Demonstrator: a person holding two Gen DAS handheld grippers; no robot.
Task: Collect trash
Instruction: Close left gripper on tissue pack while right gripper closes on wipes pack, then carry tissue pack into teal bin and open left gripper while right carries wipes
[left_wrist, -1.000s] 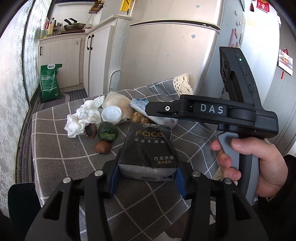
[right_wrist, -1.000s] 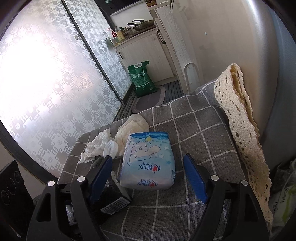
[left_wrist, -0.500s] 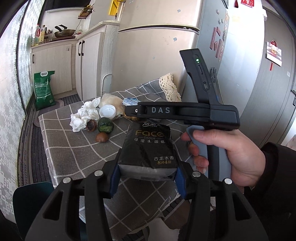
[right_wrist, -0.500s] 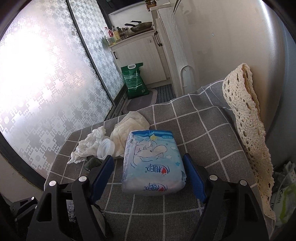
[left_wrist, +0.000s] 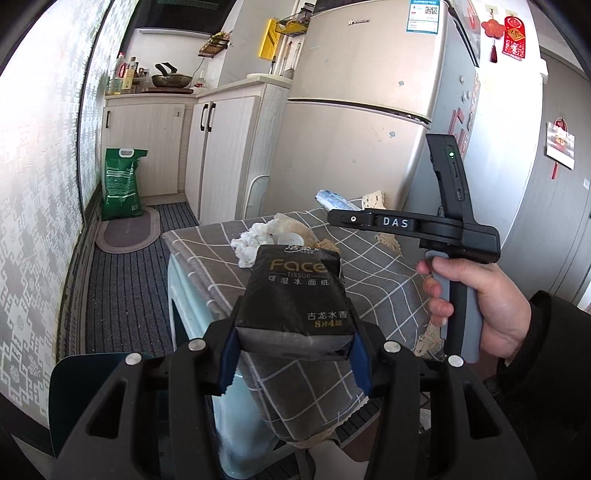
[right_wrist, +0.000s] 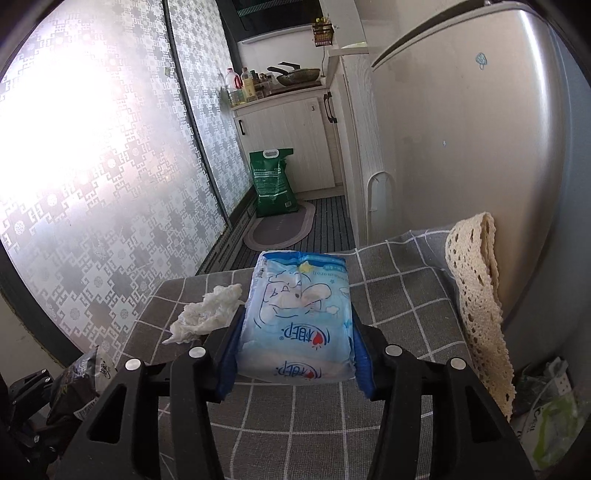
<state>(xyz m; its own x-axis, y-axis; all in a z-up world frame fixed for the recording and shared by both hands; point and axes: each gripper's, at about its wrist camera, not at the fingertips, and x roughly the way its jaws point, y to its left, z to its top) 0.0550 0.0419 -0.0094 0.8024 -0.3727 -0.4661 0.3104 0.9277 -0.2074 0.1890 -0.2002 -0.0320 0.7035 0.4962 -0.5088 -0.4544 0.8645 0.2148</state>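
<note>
Now two grippers, two packs. Left gripper (left_wrist: 293, 356) clamped on one black tissue pack (left_wrist: 295, 295), blue pads (left_wrist: 226, 362) pressed on both sides, pack lifted clear of the table (left_wrist: 380, 284) and hanging over its near edge. Right gripper (right_wrist: 295, 354), jaws just closing, now gripping one blue tissue pack (right_wrist: 299, 314) between its pads, pack tilted up off the checked cloth. One hand (left_wrist: 480, 299) wrapped round the right gripper's grey handle in the left view, dark sleeve behind. Left on the table: one crumpled white tissue (right_wrist: 207, 317) just beside the blue pack, plus a small heap further back in the left view, with one white lid and a pale wrapper barely visible, count there not clear. One lace cloth (right_wrist: 476, 295) draped against one fridge (right_wrist: 461, 147). On the floor, one green sack (left_wrist: 122, 184) and one oval mat (left_wrist: 127, 232). On the counter, one pan (left_wrist: 171, 79) and several bottles, too small to count.
</note>
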